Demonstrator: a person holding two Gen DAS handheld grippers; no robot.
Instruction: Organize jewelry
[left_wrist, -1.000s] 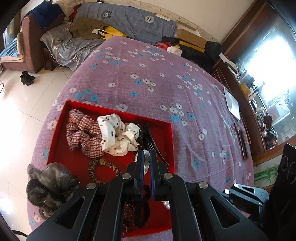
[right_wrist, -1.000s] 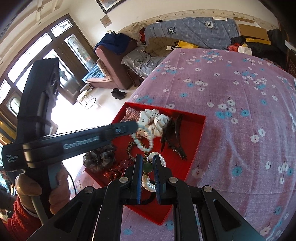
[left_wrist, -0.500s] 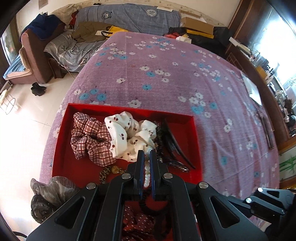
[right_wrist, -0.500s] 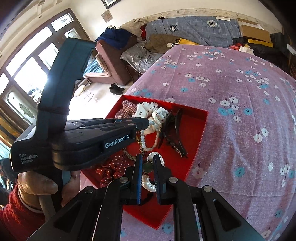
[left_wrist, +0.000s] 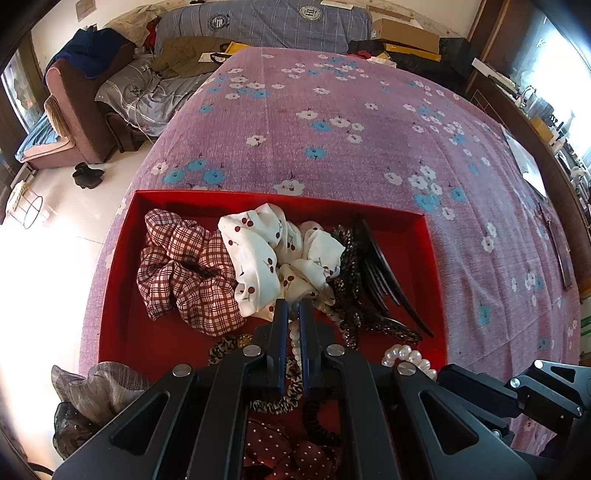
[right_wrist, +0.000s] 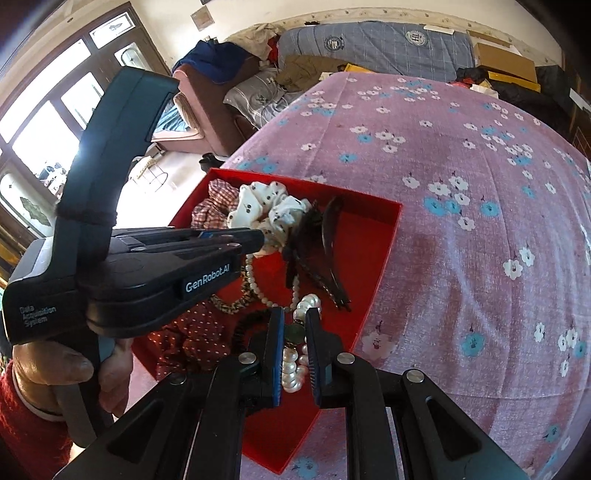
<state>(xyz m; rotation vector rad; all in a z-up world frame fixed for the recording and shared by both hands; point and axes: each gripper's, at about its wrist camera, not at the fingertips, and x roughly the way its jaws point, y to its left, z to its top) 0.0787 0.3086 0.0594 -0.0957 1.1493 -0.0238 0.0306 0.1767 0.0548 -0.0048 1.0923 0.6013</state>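
A red tray (left_wrist: 122, 295) (right_wrist: 384, 243) on the purple flowered cloth holds a plaid scrunchie (left_wrist: 184, 273), a white cherry scrunchie (left_wrist: 266, 251) (right_wrist: 266, 206), black hair clips (left_wrist: 373, 284) (right_wrist: 325, 243), a leopard band (left_wrist: 225, 347) and a dotted red scrunchie (right_wrist: 192, 332). My left gripper (left_wrist: 290, 308) (right_wrist: 258, 236) is shut on a thin pearl necklace (left_wrist: 295, 338) (right_wrist: 255, 284), which hangs from it over the tray. My right gripper (right_wrist: 295, 317) is shut on a chunky pearl bracelet with a green stone (right_wrist: 293, 360) over the tray's near edge.
A grey scrunchie (left_wrist: 88, 402) lies on the cloth outside the tray's near left corner. The table edge drops to a white floor on the left. A sofa (right_wrist: 207, 110) and piled bedding stand beyond. Flat dark objects (left_wrist: 557, 251) lie at the far right.
My left gripper has moved forward over the tray toward the white scrunchie, carrying the thin pearl necklace. My right gripper has kept its hold on the pearl bracelet and barely moved.
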